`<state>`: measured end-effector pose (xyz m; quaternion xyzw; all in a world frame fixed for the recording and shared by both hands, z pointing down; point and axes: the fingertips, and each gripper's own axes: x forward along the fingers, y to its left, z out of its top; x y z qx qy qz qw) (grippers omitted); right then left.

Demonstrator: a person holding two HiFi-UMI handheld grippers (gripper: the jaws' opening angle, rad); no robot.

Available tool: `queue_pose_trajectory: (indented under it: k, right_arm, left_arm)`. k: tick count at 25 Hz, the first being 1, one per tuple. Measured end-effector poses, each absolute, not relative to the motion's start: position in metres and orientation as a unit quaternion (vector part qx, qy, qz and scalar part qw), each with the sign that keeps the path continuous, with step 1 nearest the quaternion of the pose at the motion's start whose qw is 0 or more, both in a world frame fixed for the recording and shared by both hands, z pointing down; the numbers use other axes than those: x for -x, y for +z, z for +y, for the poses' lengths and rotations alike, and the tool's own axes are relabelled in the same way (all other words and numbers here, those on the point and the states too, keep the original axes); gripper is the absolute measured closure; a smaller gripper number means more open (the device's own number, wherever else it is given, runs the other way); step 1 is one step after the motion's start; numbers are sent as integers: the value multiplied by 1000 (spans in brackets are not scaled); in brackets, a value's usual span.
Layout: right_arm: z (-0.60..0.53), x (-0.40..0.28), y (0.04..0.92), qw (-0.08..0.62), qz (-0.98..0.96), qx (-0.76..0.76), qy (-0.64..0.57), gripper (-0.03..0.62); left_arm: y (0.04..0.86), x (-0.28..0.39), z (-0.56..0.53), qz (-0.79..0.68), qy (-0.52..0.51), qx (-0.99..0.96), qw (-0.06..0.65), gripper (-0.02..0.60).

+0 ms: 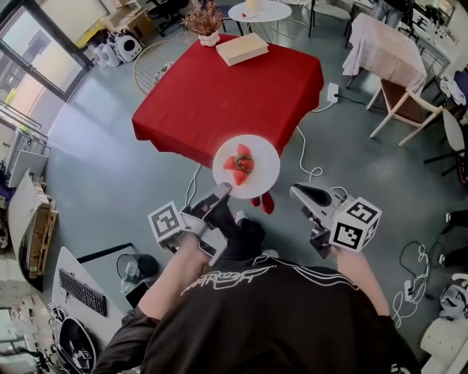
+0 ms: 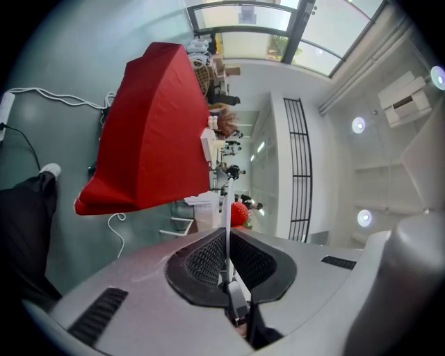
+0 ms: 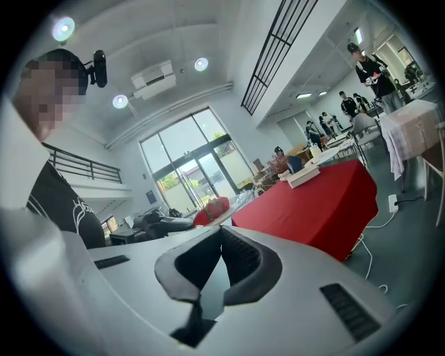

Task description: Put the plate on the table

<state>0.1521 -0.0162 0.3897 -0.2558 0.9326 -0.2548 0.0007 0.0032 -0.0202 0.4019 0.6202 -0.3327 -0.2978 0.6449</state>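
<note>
Top of red table mostly bare cloth: near half, left & right sides all free, wide way in from near edge. Obstacles only along far edge: flat box far-centre, plant pot just left of it, small gap btw them. Mid of near edge taken by plate w/ strawberries; room either side. Floor: white cable trails off near-right corner, power strip just right of table. Wooden chair & white-draped table far right, well apart. Round wire rack close at far left; can't tell if touching.
</note>
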Motion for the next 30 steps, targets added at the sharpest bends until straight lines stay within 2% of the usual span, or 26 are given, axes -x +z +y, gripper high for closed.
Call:
queue_pose_trajectory:
  k: [5, 18, 30]
  right_arm:
    - [-33, -149, 396, -5, 934, 254, -251, 586]
    - [-192, -113, 399, -11, 925, 265, -271, 586]
    - [-287, -84, 415, -14, 907, 288, -307, 586]
  left_arm:
    - [404, -3, -41, -326, -305, -627, 639, 561]
    - [421, 42, -205, -335, -295, -620, 646, 561]
    - [483, 73, -329, -369, -254, -604, 659, 560]
